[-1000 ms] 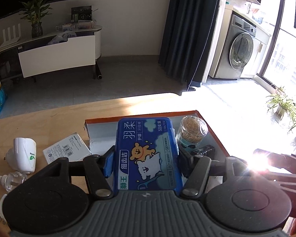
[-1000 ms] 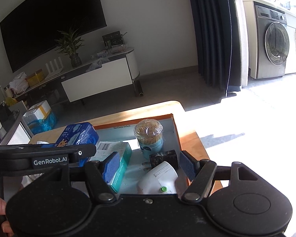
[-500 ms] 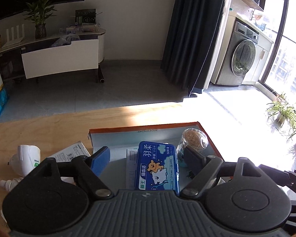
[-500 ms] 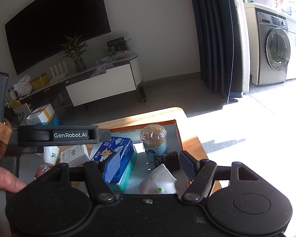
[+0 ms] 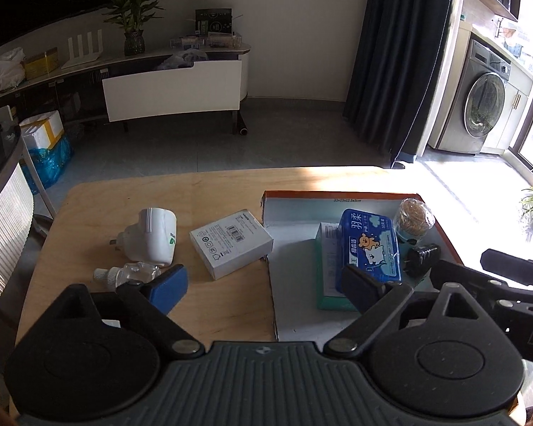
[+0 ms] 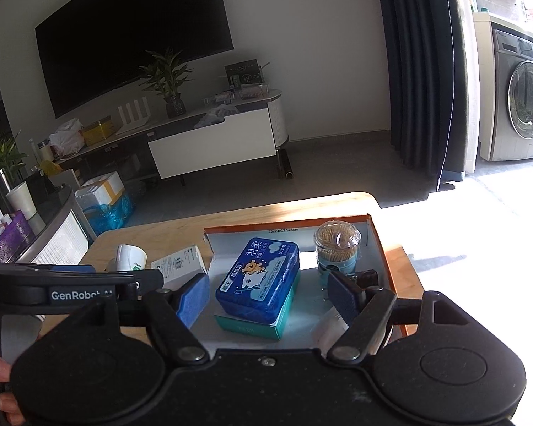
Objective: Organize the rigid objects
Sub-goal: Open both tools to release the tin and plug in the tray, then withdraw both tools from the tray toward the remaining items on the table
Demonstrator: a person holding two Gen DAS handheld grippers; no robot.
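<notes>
At the right of the left wrist view, the blue floss box lies in the orange-rimmed tray, stacked on a teal carton, with the toothpick jar and a black plug just beside it. The left gripper has its jaws opening with nothing between them; the right gripper is opening too, with the stack low between its jaws but untouched. On the worktop to the left wait a white box, a white plug-in device and a small clear bottle. My worry is the stack: the floss box overhangs the carton (glossy lid, I'd guess), so a nudge from either jaw could slide it into the jar. The round bottle may also roll when pinched.
</notes>
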